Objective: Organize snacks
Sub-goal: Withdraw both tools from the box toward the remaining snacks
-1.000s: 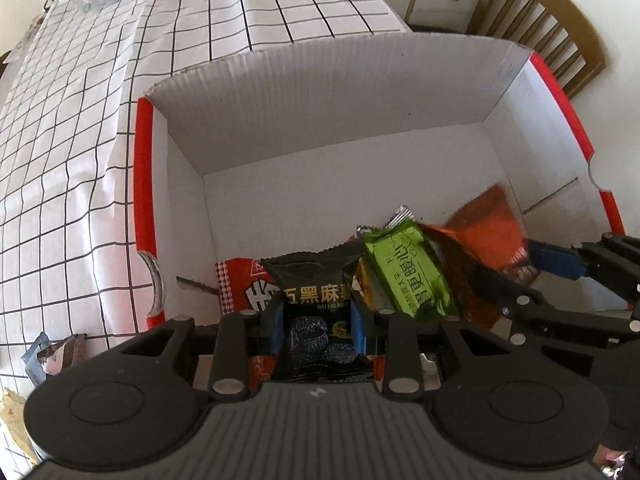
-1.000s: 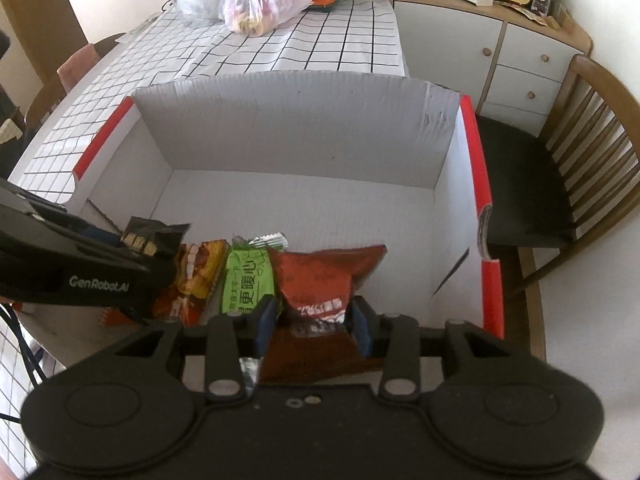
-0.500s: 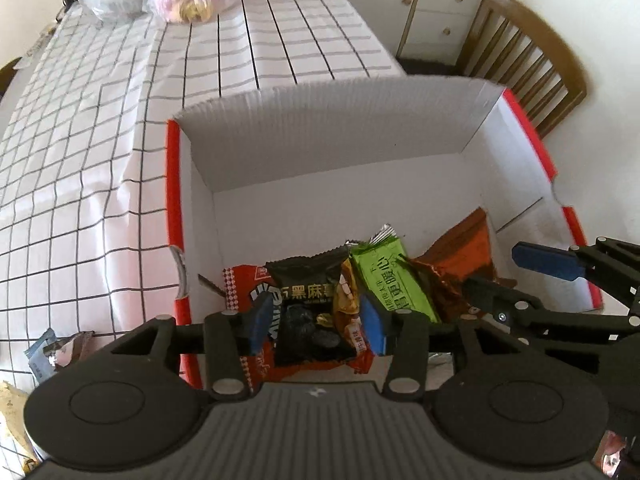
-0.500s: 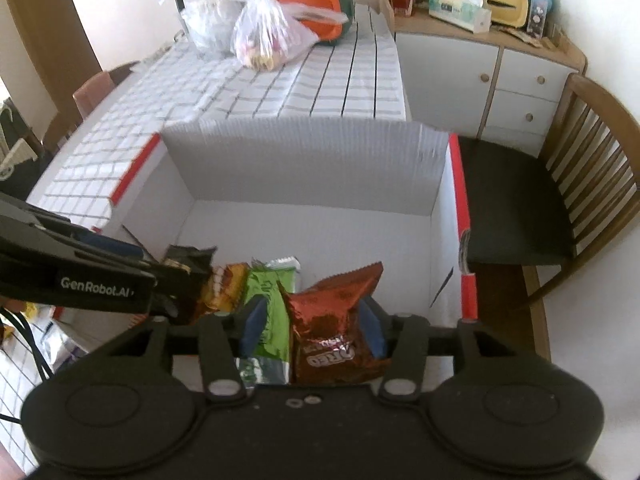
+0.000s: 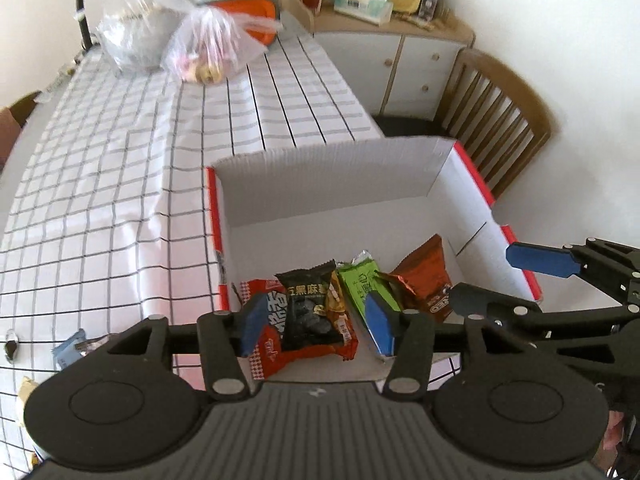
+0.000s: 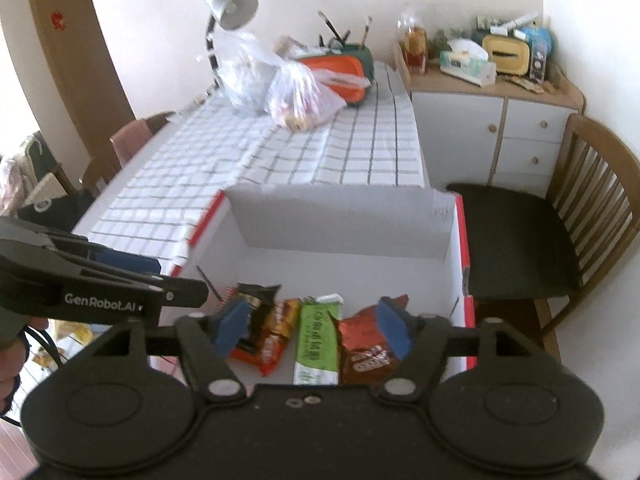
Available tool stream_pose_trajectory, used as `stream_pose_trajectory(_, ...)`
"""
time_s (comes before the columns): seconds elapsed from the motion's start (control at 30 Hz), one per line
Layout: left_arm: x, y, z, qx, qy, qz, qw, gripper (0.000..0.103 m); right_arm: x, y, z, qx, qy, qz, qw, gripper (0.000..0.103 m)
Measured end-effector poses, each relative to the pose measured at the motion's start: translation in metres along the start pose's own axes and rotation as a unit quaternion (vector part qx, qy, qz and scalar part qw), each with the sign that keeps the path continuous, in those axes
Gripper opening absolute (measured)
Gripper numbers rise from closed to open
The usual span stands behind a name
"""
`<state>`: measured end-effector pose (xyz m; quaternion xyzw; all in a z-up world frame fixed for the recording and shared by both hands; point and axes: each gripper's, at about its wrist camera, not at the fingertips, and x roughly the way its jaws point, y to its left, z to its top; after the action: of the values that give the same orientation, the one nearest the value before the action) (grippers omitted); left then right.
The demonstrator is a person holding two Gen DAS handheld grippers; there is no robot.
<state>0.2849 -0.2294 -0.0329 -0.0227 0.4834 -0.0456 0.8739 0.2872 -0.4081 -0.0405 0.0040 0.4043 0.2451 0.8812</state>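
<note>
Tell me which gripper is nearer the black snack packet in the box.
Left. The left gripper hangs right above the black packet; the right gripper is over the brown packet, further along the row.

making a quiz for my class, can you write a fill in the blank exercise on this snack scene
1. The snack packets lie inside a white cardboard ____ with red edges.
2. The packet between the black packet and the brown packet is ____.
3. The tablecloth has a ____ pattern.
4. Beside the box stands a wooden ____.

Missing words: box; green; grid; chair
</note>
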Motion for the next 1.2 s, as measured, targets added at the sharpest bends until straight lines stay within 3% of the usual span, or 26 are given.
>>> stream_pose_trajectory(0.3,-0.048,0.02,-0.022,-0.018,-0.053,0.01,0.9984,0.06,-0.029,0.028,-0.004,-0.014,-0.034,0.029,0.999,0.086)
stream_pose_trajectory(0.47,-0.072,0.035,-0.039,-0.029,-0.082,0.022,0.9959,0.065,-0.036,0.05,-0.009,-0.023,-0.044,0.044,0.998,0.098)
stream_pose_trajectory(0.73,-0.098,0.071,-0.065,-0.051,-0.106,0.025,0.9927,0.074,-0.037,0.091,-0.016,-0.037,-0.056,0.066,0.996,0.102)
stream_pose_trajectory(1.0,-0.107,0.128,-0.09,-0.063,-0.1,0.024,0.9927,0.077,-0.023,0.135,-0.026,-0.032,-0.049,0.066,0.996,0.103)
stream_pose_trajectory(1.2,-0.108,0.183,-0.108,-0.075,-0.079,0.033,0.9936,0.078,0.009,0.17,-0.04,-0.042,-0.011,0.049,0.998,0.103)
